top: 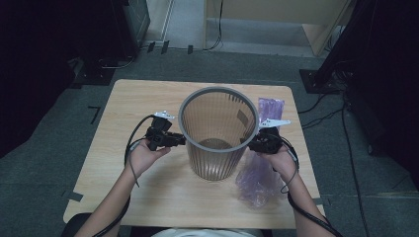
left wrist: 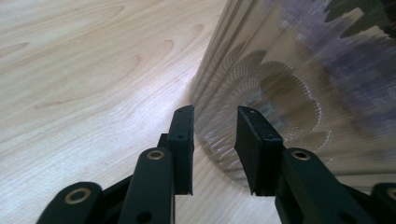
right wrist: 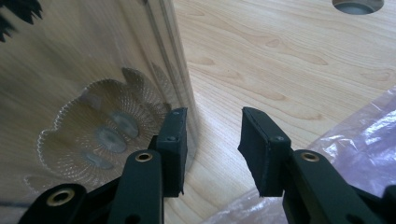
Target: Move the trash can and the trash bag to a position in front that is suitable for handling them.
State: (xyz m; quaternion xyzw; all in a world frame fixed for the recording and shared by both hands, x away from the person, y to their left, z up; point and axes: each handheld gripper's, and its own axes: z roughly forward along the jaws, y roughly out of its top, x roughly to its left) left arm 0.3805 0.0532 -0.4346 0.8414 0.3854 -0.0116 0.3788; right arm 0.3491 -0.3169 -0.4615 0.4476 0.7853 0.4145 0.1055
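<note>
Standing upright near the middle of the counter (top: 138,94), the mesh wastebasket (top: 217,148) has its open grey rim turned up to the ceiling and its narrower base down on the wood, so its long axis runs vertical, with no lean that I can see. The work in hand seems to be putting a liner into it, and this looks to be at the very beginning: the basket is bare inside, and the loose purple plastic bag (top: 254,180) lies flat on the counter just beside its right side, not yet opened. A folded pack of purple bags (top: 271,109) rests farther back on the right. The left gripper (left wrist: 215,135) is close against the left wall of the basket, its jaws spread with a gap between them and pinching nothing. The right gripper (right wrist: 212,140) is at the right wall, over the edge of the bag, jaws also spread and empty. What is left, as I judge it: to pick up the bag, open its mouth, push it inside and fold the edge over the rim.
</note>
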